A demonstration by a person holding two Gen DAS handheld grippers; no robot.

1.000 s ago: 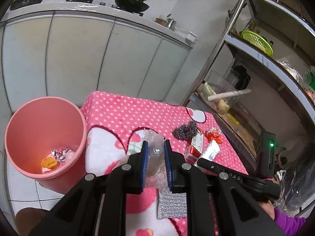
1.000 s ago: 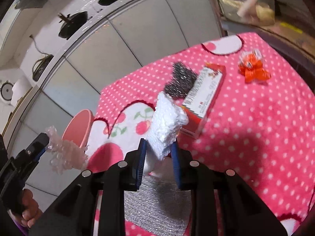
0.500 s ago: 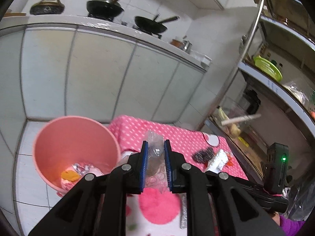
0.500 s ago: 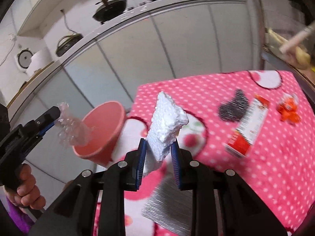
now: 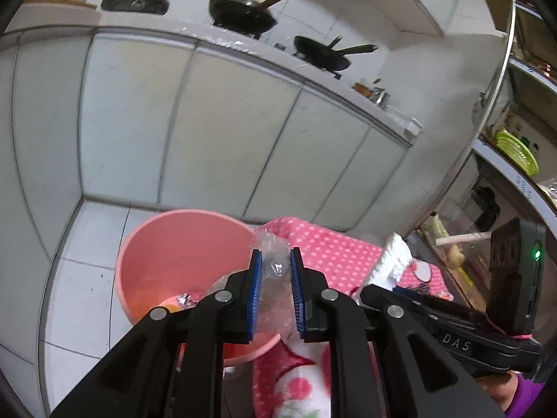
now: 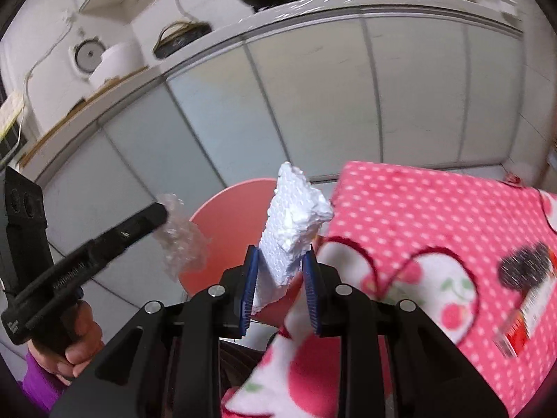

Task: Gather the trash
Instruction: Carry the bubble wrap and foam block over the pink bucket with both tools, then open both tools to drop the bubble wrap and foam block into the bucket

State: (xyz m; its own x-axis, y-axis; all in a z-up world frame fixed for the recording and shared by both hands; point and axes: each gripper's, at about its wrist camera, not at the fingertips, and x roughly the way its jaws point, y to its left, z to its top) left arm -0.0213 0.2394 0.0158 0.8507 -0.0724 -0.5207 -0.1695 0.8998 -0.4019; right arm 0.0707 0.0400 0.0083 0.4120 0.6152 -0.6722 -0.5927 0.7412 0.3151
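White cabinet fronts [image 5: 216, 132] are seen across the upper half of both views. A pink polka-dot tablecloth [image 6: 435, 230] fills the lower right of the right wrist view. A pink bin [image 5: 181, 257] is seen at lower centre-left of the left wrist view, foil scraps visible inside. The right gripper [image 6: 280, 287] is clamped on a white foam chunk [image 6: 292, 230], at frame centre. The left gripper [image 5: 275, 291] is clamped on crumpled clear plastic [image 5: 273, 268], in front of the bin's rim.

Both wrist views look forward and down, close over the pink bin [image 5: 181, 261], which both share with the far cabinets [image 6: 313, 97].
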